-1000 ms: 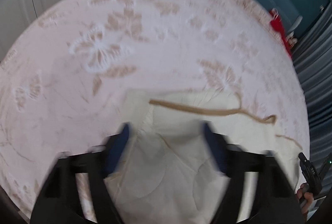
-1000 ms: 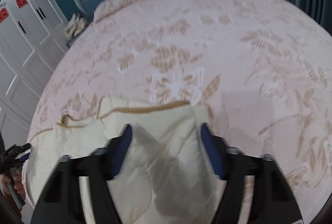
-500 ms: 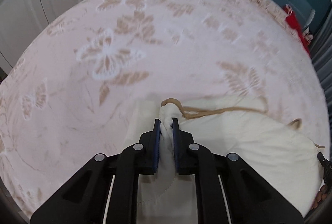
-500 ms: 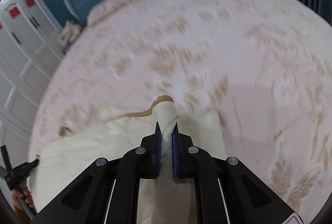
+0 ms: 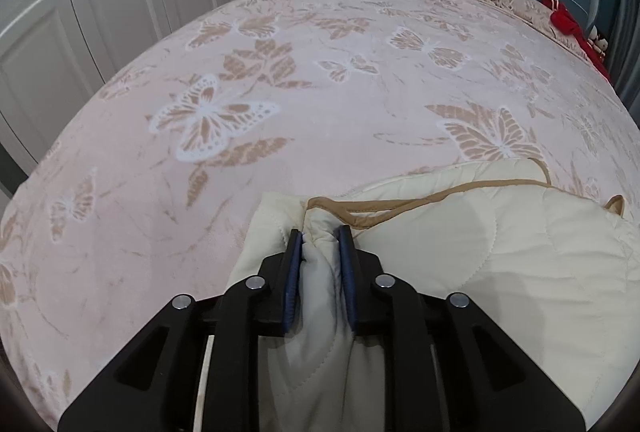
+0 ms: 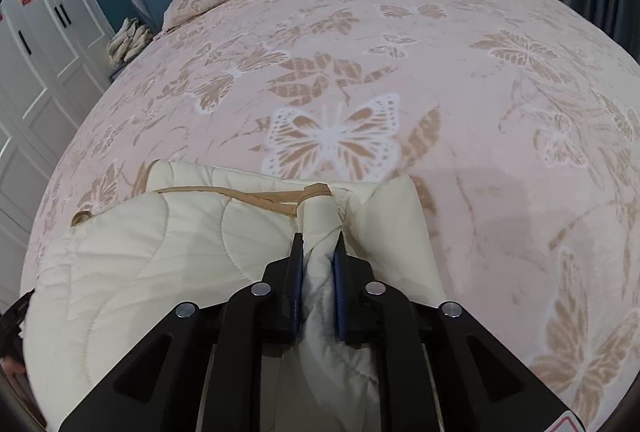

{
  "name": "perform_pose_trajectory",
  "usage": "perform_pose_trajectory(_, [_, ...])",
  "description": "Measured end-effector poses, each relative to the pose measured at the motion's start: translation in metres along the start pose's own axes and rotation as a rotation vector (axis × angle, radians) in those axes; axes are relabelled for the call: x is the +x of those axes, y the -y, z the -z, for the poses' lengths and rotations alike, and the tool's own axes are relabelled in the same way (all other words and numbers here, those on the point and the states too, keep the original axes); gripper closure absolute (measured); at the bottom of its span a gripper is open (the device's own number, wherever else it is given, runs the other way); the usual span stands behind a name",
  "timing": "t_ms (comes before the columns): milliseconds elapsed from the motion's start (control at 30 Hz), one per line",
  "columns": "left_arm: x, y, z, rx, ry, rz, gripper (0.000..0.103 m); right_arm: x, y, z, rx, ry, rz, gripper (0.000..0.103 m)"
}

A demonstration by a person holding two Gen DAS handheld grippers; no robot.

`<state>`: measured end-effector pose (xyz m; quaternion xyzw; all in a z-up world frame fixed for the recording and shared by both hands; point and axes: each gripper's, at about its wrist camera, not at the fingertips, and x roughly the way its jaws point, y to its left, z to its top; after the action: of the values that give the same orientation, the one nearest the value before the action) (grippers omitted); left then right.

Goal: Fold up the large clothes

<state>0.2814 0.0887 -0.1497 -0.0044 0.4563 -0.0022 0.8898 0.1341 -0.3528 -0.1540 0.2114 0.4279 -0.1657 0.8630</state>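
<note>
On the butterfly bedspread (image 5: 320, 120): cream quilted garment (image 5: 500, 264) pinched at two corners.
Left gripper (image 5: 320, 236) and right gripper (image 6: 318, 244) each clench a tan-trimmed fold, jaws having just eased slightly wider.

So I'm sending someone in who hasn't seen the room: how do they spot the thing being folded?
Find the big bed with the pink butterfly bedspread. At its near edge lies a cream quilted garment, tan-trimmed, the only plain, unpatterned fabric on the bed, unlike the red cloth by the headboard.
</note>
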Motion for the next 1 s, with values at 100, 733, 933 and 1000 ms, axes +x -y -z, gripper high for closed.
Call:
perform_pose_trajectory(100, [-0.037, -0.023, -0.011, -0.068, 0.054, -0.031, 0.034, -0.044, 0.005, -0.015, 0.038, 0.055, 0.021, 0.074])
perform_pose_trajectory(733, [-0.008, 0.158, -0.007, 0.239, -0.106, 0.236, 0.068, 0.026, -0.179, 0.011, -0.291, -0.171, -0.179, 0.103])
perform_pose_trajectory(933, [0.013, 0.158, 0.008, 0.227, -0.076, 0.221, 0.068, 0.054, -0.160, 0.021, -0.232, -0.199, -0.206, 0.103])
perform_pose_trajectory(1000, [0.013, 0.164, 0.013, 0.250, -0.051, 0.193, 0.068, 0.060, -0.163, 0.024, -0.244, -0.183, -0.193, 0.103])
